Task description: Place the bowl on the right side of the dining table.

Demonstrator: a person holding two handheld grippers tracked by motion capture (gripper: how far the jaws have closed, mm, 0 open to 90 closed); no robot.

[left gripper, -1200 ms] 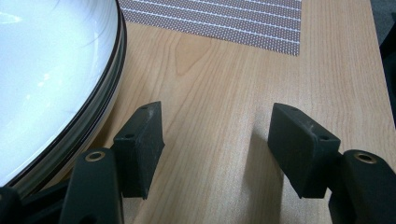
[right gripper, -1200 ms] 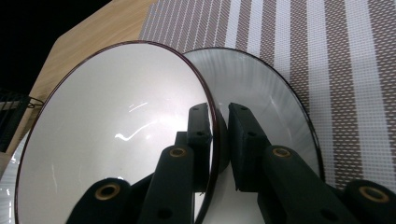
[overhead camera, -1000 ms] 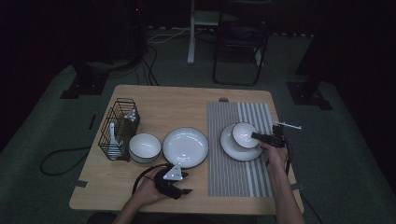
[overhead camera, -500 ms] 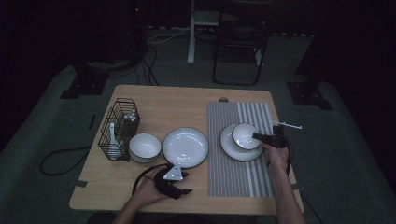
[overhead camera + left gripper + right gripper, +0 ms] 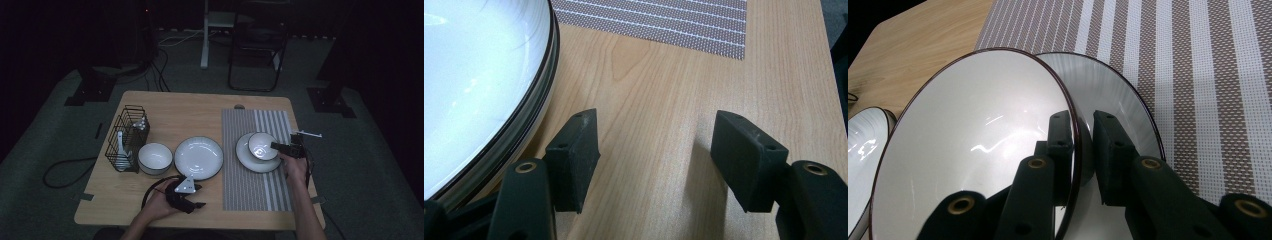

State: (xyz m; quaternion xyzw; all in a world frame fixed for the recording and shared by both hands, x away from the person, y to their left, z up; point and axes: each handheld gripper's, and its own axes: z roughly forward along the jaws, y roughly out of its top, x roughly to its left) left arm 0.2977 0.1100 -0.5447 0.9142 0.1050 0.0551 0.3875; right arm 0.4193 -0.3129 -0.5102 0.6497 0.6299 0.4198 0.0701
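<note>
Wooden tabletop [image 5: 200, 112] carries the work: nearest, the left hand-held gripper [image 5: 654, 150] rests spread and empty beside the large plate [image 5: 198, 157], while farther off the right hand-held gripper [image 5: 1082, 150] pinches the small bowl's [image 5: 262, 145] rim over the small plate [image 5: 247, 159] on the striped mat [image 5: 255, 190], so I judge lifting it clear comes next, level and gently.
</note>
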